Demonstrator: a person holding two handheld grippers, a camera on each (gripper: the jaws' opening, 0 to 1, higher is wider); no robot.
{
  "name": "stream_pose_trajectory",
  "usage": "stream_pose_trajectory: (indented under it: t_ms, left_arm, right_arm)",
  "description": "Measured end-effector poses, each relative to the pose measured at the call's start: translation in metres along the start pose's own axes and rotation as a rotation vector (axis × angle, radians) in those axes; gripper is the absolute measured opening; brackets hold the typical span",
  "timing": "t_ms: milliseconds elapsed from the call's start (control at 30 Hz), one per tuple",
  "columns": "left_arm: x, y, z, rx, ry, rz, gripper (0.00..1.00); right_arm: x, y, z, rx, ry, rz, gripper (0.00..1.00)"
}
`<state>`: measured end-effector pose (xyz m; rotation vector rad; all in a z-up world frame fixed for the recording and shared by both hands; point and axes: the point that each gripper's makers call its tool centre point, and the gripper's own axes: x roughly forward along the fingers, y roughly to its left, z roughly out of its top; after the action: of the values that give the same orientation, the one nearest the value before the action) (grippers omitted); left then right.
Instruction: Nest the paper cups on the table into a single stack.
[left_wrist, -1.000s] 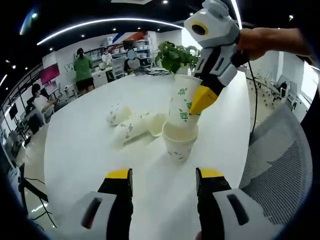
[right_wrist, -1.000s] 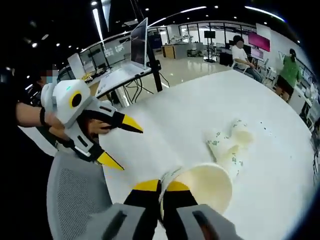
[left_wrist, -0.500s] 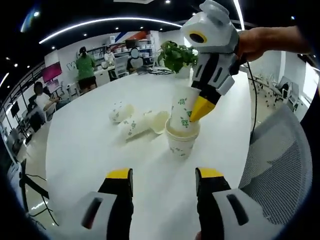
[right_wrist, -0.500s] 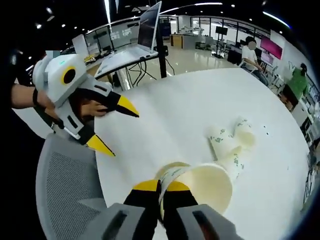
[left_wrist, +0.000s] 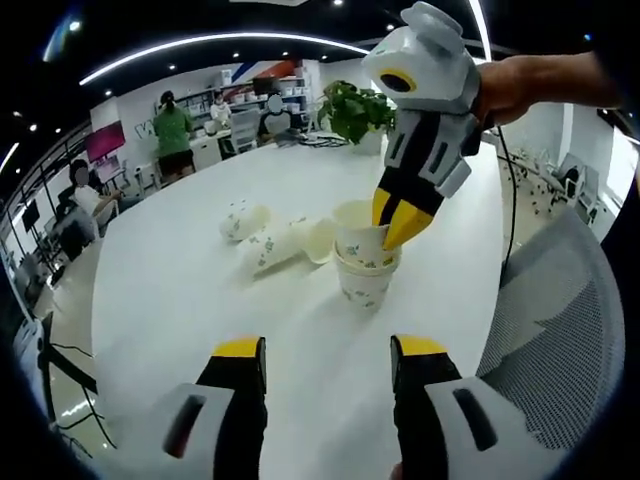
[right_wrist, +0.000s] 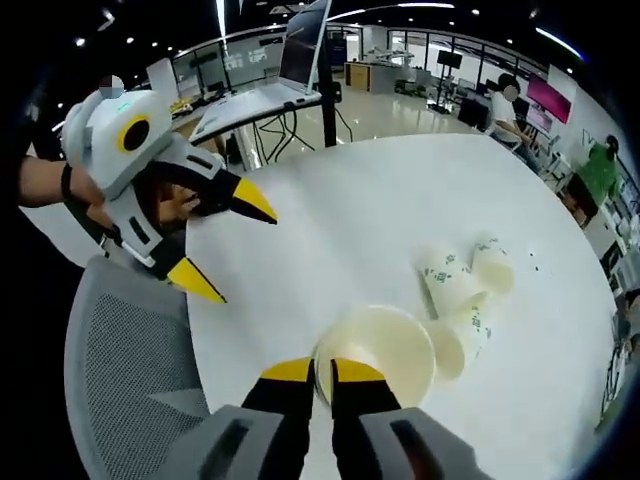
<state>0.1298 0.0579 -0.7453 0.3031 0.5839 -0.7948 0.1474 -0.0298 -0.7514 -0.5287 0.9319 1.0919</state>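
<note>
Here the right tongs (left_wrist: 400, 222) come down from above in the left gripper view, their yellow tips pinched on the near rim of the upper paper cup (left_wrist: 362, 235), which sits nested upright inside a lower paper cup (left_wrist: 364, 284) on the white counter (left_wrist: 180, 290). The two make a short stack near the middle of the counter. In the right gripper view the same tongs (right_wrist: 321, 376) close narrowly on the cup's rim (right_wrist: 322, 372), one tip inside the mouth and one outside, and the open mouth of the cup (right_wrist: 378, 350) faces the camera.

Left of the stack in the left gripper view, a small cluster of tipped paper cups (left_wrist: 275, 240) lies on its sides, touching one another, with one further cup (left_wrist: 243, 221) at the far left end. In the right gripper view these lying cups (right_wrist: 462, 290) rest just right of the stack.

The left tongs (left_wrist: 325, 365) hover wide and empty over the near counter; in the right gripper view they (right_wrist: 225, 240) appear at the left, held by a hand (right_wrist: 160, 215), apart from the stack. A potted plant (left_wrist: 355, 112) stands at the far side. A grey mesh chair (left_wrist: 555, 330) is at the right edge.
</note>
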Motion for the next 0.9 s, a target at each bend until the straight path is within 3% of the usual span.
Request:
stream_pose_trajectory:
  t_ms: [433,700,900]
  left_arm:
    - [0.002,-0.001,0.002,0.012,0.004,-0.004,0.48]
    - [0.011,0.002,0.007,0.037,0.011,-0.02,0.48]
    - [0.02,0.01,0.012,0.059,0.014,-0.023,0.48]
  right_arm:
    - [-0.009,0.0,-0.001,0.004,-0.026,-0.028,0.07]
    - [-0.016,0.003,-0.003,0.037,-0.064,-0.055,0.18]
    - [-0.024,0.003,-0.004,0.12,-0.15,-0.064,0.27]
